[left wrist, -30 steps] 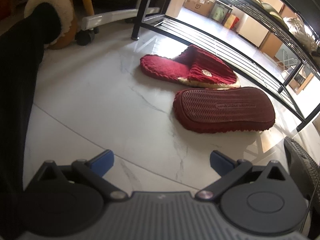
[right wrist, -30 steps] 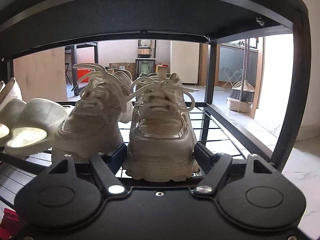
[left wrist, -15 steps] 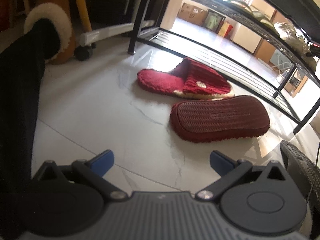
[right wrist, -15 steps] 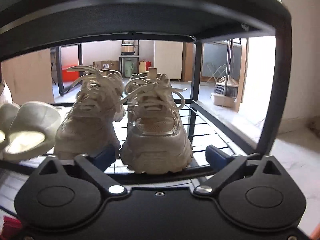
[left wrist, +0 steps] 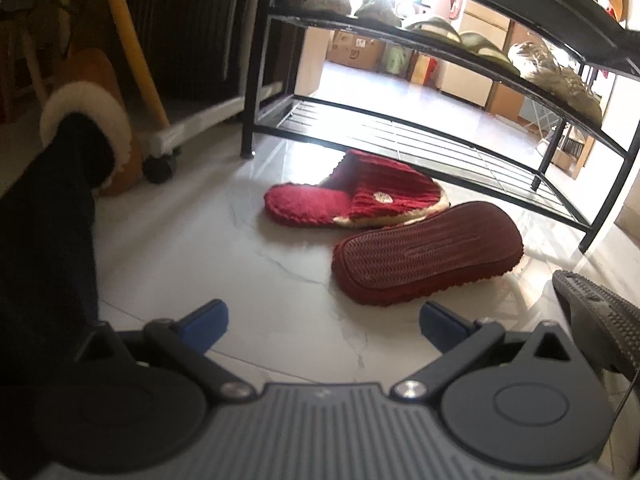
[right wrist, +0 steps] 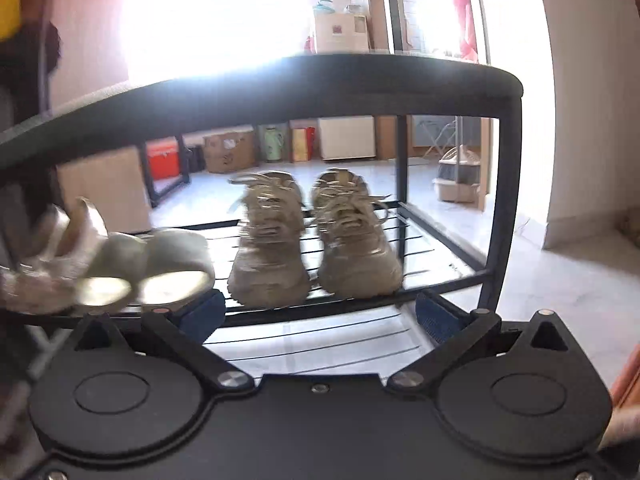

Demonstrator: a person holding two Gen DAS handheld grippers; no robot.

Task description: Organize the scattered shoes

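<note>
Two red slippers lie on the white floor in front of the black shoe rack [left wrist: 440,60]. One slipper [left wrist: 352,196] is upright; the other [left wrist: 428,256] lies sole up, nearer to me. My left gripper [left wrist: 324,328] is open and empty, low over the floor just short of the overturned slipper. In the right wrist view a pair of beige sneakers [right wrist: 316,240] stands side by side on the rack's middle shelf [right wrist: 436,276]. My right gripper [right wrist: 320,316] is open and empty, drawn back in front of that shelf.
Pale slides [right wrist: 160,268] sit left of the sneakers on the shelf. A dark textured sole [left wrist: 600,320] lies at the right edge of the left view. A black-trousered leg in a fleece-lined brown slipper [left wrist: 84,120] stands at left. A wheeled cart base [left wrist: 192,128] is behind.
My right gripper let go of the right sneaker, opened and pulled back from the shelf. My left gripper tilted up and came slightly closer to the red slippers.
</note>
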